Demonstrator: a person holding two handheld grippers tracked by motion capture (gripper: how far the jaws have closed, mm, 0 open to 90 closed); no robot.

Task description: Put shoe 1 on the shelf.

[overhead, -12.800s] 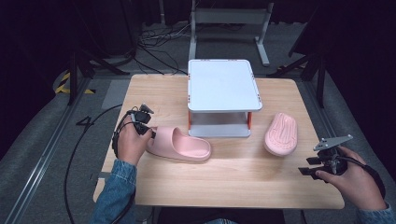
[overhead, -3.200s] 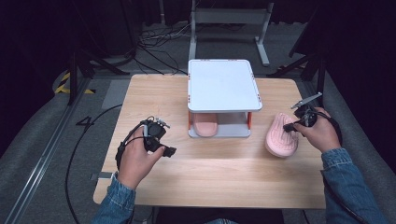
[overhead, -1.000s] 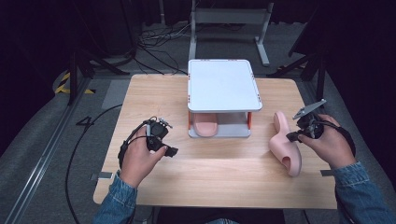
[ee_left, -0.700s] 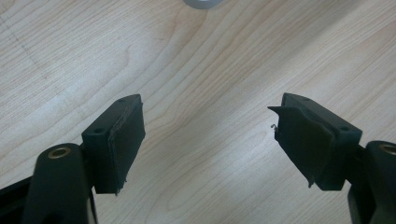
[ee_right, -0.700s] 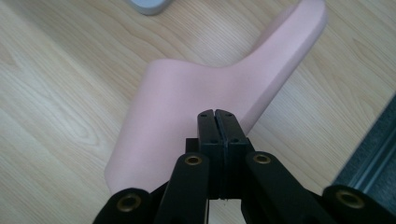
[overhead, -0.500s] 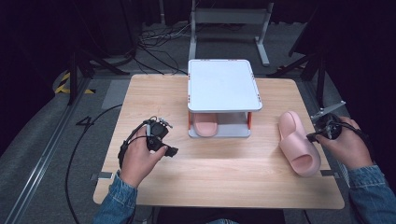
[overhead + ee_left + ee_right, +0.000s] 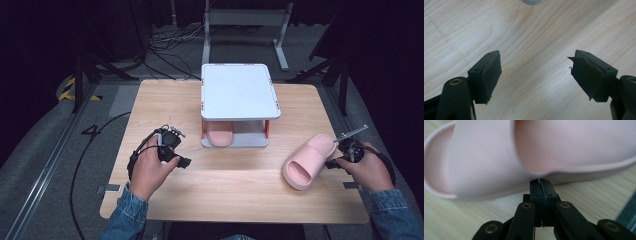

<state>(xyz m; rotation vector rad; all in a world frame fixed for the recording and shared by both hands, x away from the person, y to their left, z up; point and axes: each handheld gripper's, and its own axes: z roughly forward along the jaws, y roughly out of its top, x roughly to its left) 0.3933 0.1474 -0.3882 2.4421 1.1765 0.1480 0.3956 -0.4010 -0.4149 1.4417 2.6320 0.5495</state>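
High view: white two-tier plastic rack (image 7: 239,97) stood mid-way across the light wooden table (image 7: 235,195). One pink foam slipper (image 7: 220,136) lay on the rack's lower shelf. A second pink foam slipper (image 7: 309,161) lay on the table, right of and nearer the person than the rack, its edge pinched between the right gripper (image 7: 540,182) jaws. Left gripper (image 7: 536,72), left of the rack, had jaws spread wide over bare wood, nothing between them.

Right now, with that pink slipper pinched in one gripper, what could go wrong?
The right gripper pinches only the thin side edge of the slipper, so the soft rim could slip out. The shelf already has one slipper underneath; sliding this one in beside it might bump it or a shelf leg.
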